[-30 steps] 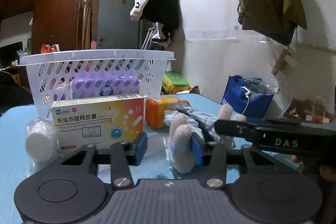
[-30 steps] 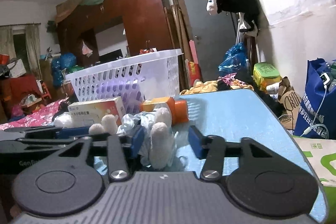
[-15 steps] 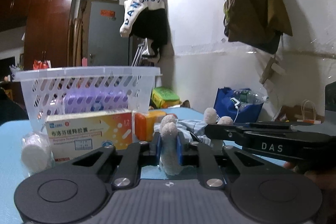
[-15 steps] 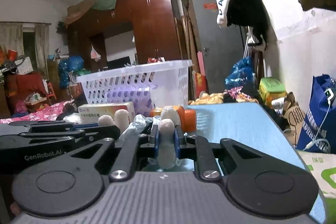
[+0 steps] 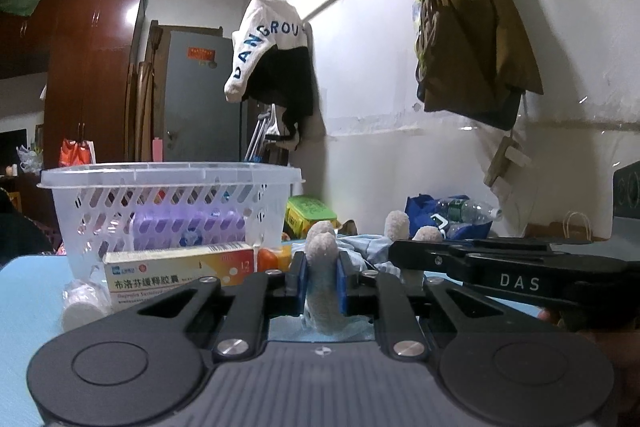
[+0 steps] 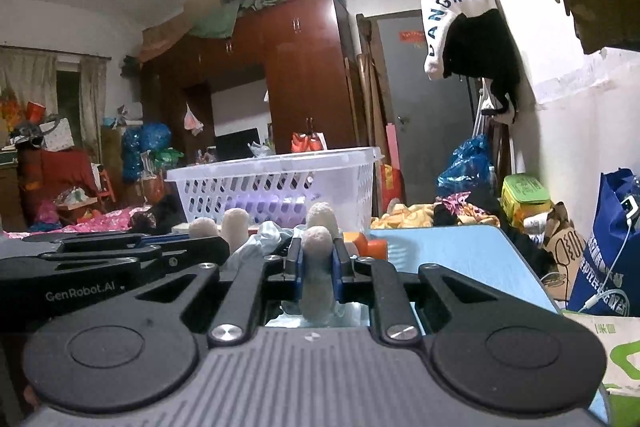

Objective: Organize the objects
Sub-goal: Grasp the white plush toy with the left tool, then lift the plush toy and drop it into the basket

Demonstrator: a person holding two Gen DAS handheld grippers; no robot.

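Observation:
Both grippers hold one pale blue cloth (image 5: pixel 360 247) between them, a little above the blue table (image 5: pixel 24 291). My left gripper (image 5: pixel 322 247) is shut on one part of it. My right gripper (image 6: pixel 318 231) is shut on another part, the cloth (image 6: pixel 270 233) bunching beside its padded fingertips. Each gripper shows in the other's view, the right one (image 5: pixel 404 227) and the left one (image 6: pixel 218 227). A white slotted basket (image 5: pixel 172 203) stands behind with a purple object inside. A medicine box (image 5: pixel 180 267), an orange bottle (image 5: pixel 270 259) and a white roll (image 5: pixel 82 305) lie before it.
The white wall (image 5: pixel 400 147) runs along the right side with hung bags (image 5: pixel 468 27) and a cap. A blue bag (image 6: pixel 612 247) and a green tin (image 6: pixel 524 193) sit beyond the table's right edge. The basket also shows in the right wrist view (image 6: pixel 280 187).
Both grippers went from open to shut on the cloth and have lifted it. The views have tilted upward, and the table items sit lower in frame.

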